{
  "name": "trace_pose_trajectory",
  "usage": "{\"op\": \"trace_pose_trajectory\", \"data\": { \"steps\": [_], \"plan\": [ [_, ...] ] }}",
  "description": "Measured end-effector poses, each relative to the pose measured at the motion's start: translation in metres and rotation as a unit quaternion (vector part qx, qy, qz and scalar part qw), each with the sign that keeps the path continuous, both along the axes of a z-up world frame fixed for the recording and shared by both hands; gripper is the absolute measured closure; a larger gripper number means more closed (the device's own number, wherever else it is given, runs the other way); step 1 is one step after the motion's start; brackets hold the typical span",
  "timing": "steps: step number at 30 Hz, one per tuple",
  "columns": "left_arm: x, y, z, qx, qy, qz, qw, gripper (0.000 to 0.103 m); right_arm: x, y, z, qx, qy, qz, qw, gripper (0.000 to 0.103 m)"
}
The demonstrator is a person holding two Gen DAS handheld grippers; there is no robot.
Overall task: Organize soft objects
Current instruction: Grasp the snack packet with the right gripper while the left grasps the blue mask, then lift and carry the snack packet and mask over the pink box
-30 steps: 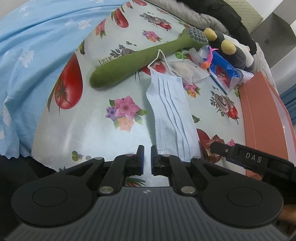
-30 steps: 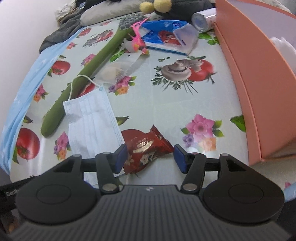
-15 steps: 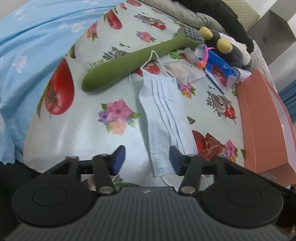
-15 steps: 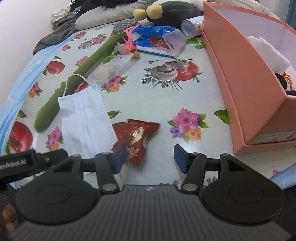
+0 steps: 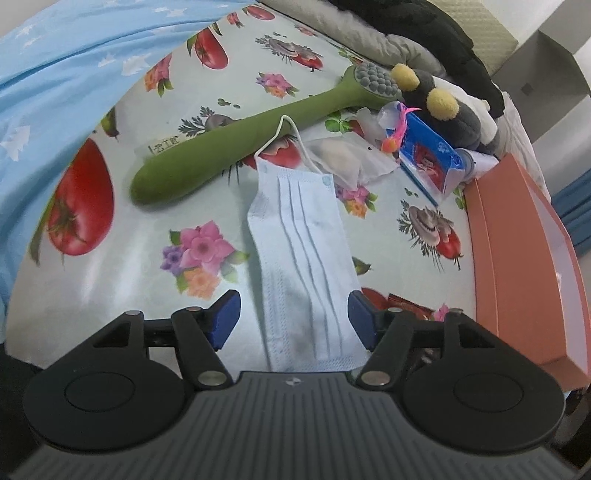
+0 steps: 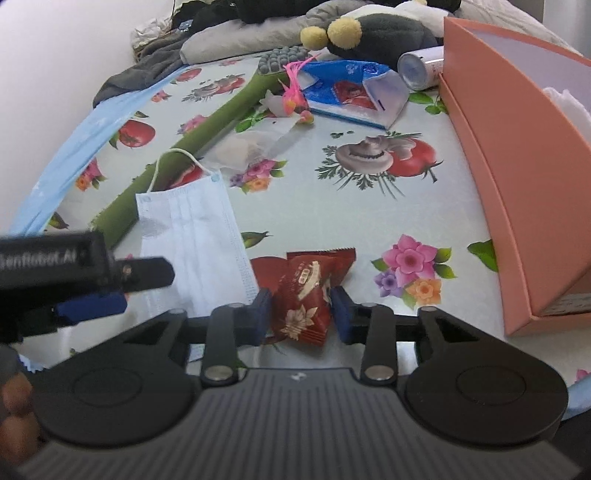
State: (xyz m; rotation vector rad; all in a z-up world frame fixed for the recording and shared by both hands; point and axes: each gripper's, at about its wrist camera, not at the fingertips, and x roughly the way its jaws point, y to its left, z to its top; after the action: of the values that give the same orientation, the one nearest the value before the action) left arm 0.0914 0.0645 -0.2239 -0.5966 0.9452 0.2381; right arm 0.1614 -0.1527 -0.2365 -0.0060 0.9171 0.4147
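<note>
Left gripper (image 5: 293, 314): jaws set wide, having just been opening. The near end of the pale blue face mask (image 5: 303, 266) lies flat between them, pads clear of it on both sides; nothing gripped.

Right gripper (image 6: 300, 312): jaws have just been closing around the red snack packet (image 6: 308, 291). The blue pads sit against or just beside the packet's two edges; whether they already press on it, I cannot tell. Packet lies on the floral tablecloth (image 6: 332, 221), just beside the mask's long edge at its 3 o'clock.

Seen from the right wrist, the left gripper's black finger enters at 9 o'clock, over the mask's near corner.

Farther out in the left wrist view: mask runs toward 12 o'clock, its ear loop draped over the green long-handled massager (image 5: 236, 147), which lies diagonally from 10 toward 1 o'clock. Just beyond the mask's far end, a clear plastic bag (image 5: 347, 162), then a blue tissue pack (image 5: 428, 155) at 1 o'clock.

Orange box (image 6: 517, 147) stands open along the 3 o'clock side, something white inside it. A dark plush toy with yellow pompoms (image 6: 369, 29) is farthest, near 12 o'clock.
</note>
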Motion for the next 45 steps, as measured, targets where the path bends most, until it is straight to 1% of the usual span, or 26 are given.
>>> {"op": "trace_pose_trajectory", "data": {
  "steps": [2,4,6,7,11,14,16,17,19,21,22,24,27,29,31,33,36,39,45],
  "plan": [
    [0.007,-0.001,0.000,-0.003,0.002,0.004,1.0000,0.033,-0.002,-0.004,0.002,-0.007,-0.013,-0.001,1.000,0.067],
    [0.014,-0.005,-0.002,0.001,0.005,0.002,1.0000,0.032,-0.001,-0.010,0.003,-0.002,-0.013,-0.005,1.000,0.069],
    [0.023,-0.011,-0.004,0.010,0.011,-0.005,0.9999,0.026,0.000,-0.017,0.003,0.000,-0.014,-0.010,1.000,0.069],
    [0.027,-0.015,-0.006,0.016,0.014,-0.008,0.9997,0.025,0.000,-0.020,0.004,-0.001,-0.017,-0.012,1.000,0.069],
    [0.040,-0.034,-0.010,0.066,0.018,-0.031,0.9972,0.024,-0.001,-0.027,0.004,-0.001,-0.024,-0.006,1.000,0.069],
    [0.049,-0.050,-0.017,0.115,0.029,-0.051,0.9916,0.024,-0.003,-0.030,0.003,-0.002,-0.027,-0.001,1.000,0.069],
    [0.053,-0.061,-0.022,0.155,0.037,-0.069,0.9848,0.024,-0.003,-0.032,0.002,-0.004,-0.029,0.001,1.000,0.069],
    [0.055,-0.068,-0.024,0.175,0.039,-0.081,0.9803,0.026,-0.002,-0.034,0.001,-0.003,-0.029,0.000,1.000,0.069],
    [0.057,-0.075,-0.027,0.194,0.041,-0.094,0.9757,0.031,-0.001,-0.038,-0.001,0.001,-0.026,-0.003,1.000,0.069],
    [0.057,-0.082,-0.028,0.208,0.035,-0.111,0.9712,0.047,0.001,-0.042,-0.001,0.003,-0.025,-0.007,1.000,0.069],
    [0.057,-0.084,-0.028,0.213,0.032,-0.117,0.9696,0.051,0.001,-0.044,-0.001,0.003,-0.026,-0.007,1.000,0.069],
    [0.057,-0.089,-0.026,0.216,0.025,-0.131,0.9672,0.073,0.000,-0.045,0.001,0.003,-0.029,-0.008,1.000,0.069],
    [0.058,-0.098,-0.024,0.227,0.021,-0.152,0.9616,0.085,0.000,-0.047,0.005,0.009,-0.030,-0.010,0.999,0.069],
    [0.058,-0.101,-0.021,0.225,0.020,-0.161,0.9608,0.089,-0.003,-0.050,0.012,0.011,-0.039,-0.012,0.999,0.069],
    [0.055,-0.103,-0.018,0.222,0.017,-0.171,0.9598,0.090,-0.006,-0.054,0.020,0.016,-0.045,-0.015,0.999,0.069],
    [0.050,-0.103,-0.011,0.213,0.005,-0.177,0.9609,0.093,-0.009,-0.058,0.025,0.019,-0.043,-0.022,0.999,0.069],
    [0.043,-0.102,0.003,0.204,-0.013,-0.179,0.9623,0.093,-0.016,-0.065,0.033,0.022,-0.047,-0.029,0.998,0.069],
    [0.034,-0.100,0.020,0.188,-0.035,-0.179,0.9652,0.093,-0.024,-0.071,0.046,0.027,-0.057,-0.036,0.997,0.069],
    [0.014,-0.099,0.059,0.162,-0.083,-0.179,0.9668,0.093,-0.038,-0.077,0.078,0.040,-0.084,-0.038,0.995,0.069]
  ]
}}
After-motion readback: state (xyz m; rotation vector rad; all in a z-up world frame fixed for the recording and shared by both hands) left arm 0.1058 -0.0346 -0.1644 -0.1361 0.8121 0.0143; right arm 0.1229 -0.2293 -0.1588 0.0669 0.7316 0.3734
